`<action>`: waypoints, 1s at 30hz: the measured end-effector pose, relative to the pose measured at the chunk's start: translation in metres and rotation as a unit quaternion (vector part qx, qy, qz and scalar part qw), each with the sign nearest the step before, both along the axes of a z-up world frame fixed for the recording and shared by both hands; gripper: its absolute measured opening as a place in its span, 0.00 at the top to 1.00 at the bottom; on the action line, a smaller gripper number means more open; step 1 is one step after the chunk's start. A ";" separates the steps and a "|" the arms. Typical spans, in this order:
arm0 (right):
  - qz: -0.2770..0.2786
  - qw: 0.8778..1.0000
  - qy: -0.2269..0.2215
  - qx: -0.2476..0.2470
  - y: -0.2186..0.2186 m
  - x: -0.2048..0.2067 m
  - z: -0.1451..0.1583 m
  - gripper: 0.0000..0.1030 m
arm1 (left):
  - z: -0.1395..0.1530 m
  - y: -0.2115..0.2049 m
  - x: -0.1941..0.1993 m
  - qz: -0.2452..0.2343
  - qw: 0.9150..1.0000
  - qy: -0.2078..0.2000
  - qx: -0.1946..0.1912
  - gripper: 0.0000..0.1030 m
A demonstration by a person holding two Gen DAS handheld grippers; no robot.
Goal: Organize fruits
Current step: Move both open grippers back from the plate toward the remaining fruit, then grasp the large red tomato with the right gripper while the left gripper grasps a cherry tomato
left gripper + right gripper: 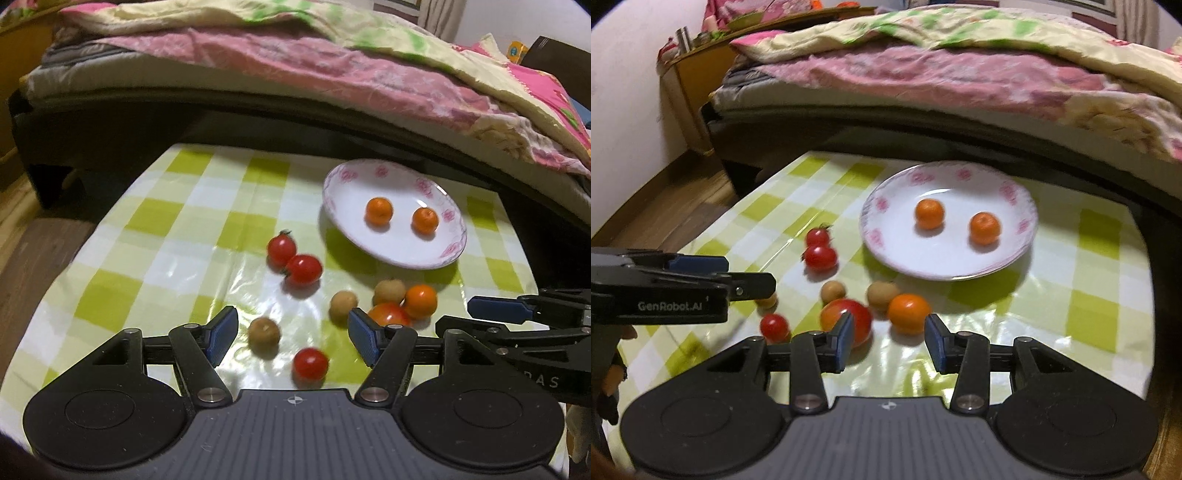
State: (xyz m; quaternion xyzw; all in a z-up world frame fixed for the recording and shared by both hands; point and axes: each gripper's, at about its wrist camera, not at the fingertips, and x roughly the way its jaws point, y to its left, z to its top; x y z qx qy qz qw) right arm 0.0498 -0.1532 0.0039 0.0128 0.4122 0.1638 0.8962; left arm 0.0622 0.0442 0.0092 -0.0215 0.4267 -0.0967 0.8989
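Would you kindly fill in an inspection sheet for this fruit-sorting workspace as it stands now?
Surface: green-and-white checked tablecloth, glossy.
Job's things: white floral plate holds two small oranges; loose on the cloth are three cherry tomatoes, three brown round fruits, a larger tomato and another orange.
Clutter: nothing seen.
Grippers: left gripper open above the cloth, empty; right gripper open, empty.
Cables: nothing seen.
Surroundings: bed with pink and cream bedding behind the table; wooden floor.
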 end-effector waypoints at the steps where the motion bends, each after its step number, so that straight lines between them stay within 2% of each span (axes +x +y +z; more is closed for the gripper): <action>1: 0.004 1.000 0.003 0.000 0.003 0.001 -0.002 0.57 | -0.002 0.002 -0.001 0.000 1.000 0.002 0.001 0.30; 13: 0.033 0.999 0.024 0.004 0.030 0.016 -0.025 0.48 | -0.012 0.021 -0.007 -0.005 1.000 0.025 -0.010 0.28; 24: 0.038 0.999 0.036 0.000 0.049 0.035 -0.048 0.48 | -0.022 0.023 -0.010 -0.022 0.999 0.041 -0.016 0.26; 27: 0.034 0.999 0.032 -0.006 0.047 0.034 -0.048 0.56 | -0.024 0.016 -0.011 -0.037 0.998 0.041 -0.008 0.27; 30: 0.033 0.999 0.036 0.000 0.041 0.031 -0.046 0.56 | -0.026 0.007 -0.013 -0.054 0.998 0.039 0.002 0.27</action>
